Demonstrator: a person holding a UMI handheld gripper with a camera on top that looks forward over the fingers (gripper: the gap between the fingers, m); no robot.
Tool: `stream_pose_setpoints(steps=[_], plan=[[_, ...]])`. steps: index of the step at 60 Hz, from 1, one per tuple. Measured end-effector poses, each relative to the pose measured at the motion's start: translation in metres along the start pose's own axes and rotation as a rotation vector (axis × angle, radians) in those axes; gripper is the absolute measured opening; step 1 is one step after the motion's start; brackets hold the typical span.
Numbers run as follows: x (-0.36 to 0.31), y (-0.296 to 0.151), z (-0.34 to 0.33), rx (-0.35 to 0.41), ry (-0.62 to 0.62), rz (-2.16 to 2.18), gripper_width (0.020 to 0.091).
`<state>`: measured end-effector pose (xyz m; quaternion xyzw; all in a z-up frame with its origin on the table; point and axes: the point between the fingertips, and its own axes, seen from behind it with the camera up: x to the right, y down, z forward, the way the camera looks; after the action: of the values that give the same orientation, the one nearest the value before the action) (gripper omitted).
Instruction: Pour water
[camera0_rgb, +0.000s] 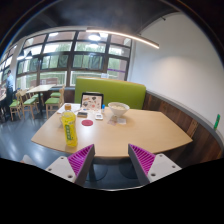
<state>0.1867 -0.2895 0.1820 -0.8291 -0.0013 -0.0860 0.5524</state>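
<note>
A yellow bottle (69, 130) with a light cap stands on the wooden table (120, 130), near its front left edge, just beyond my left finger. A clear bowl (118, 110) sits farther back, right of centre. My gripper (111, 160) hangs before the table's near edge, open, its purple pads (80, 160) wide apart with nothing between them.
A small red thing (88, 123) and other small items (82, 114) lie mid-table. A laptop (92, 100) stands at the far edge before a green bench (105, 92). Chairs and tables (35, 95) fill the left, by the windows. A white wall (185, 70) is at the right.
</note>
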Motion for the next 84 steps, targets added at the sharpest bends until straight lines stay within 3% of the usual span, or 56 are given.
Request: stream_pose_setpoints(steps=[23,37,53,62,65,66,68,74,76,77,84], plan=[[-0.054,0.001,-0.001,0.011,-0.078,-0.054,0.0758],[-0.135,0.027,0.066,0.000,-0.170,-0.018,0.0764],[-0.208,0.001,0.170,0.121,-0.146,0.104,0.0771],[-0.214,-0.029,0.220,0.249,-0.063,0.110,0.0752],[-0.211,-0.036,0.233,0.289,-0.015,0.092,0.0506],[-0.210,-0.036,0.235,0.298,-0.004,0.085,0.0470],[-0.209,-0.039,0.239,0.341,0.013,0.092,0.0471],[-0.212,-0.041,0.251,0.386,0.018,0.126,0.0329],[-0.212,-0.041,0.246,0.387,0.016,0.139,0.0330],[-0.213,-0.041,0.247,0.387,0.010,0.143,0.0277],[-0.217,-0.040,0.255,0.378,-0.033,0.133,0.0274]])
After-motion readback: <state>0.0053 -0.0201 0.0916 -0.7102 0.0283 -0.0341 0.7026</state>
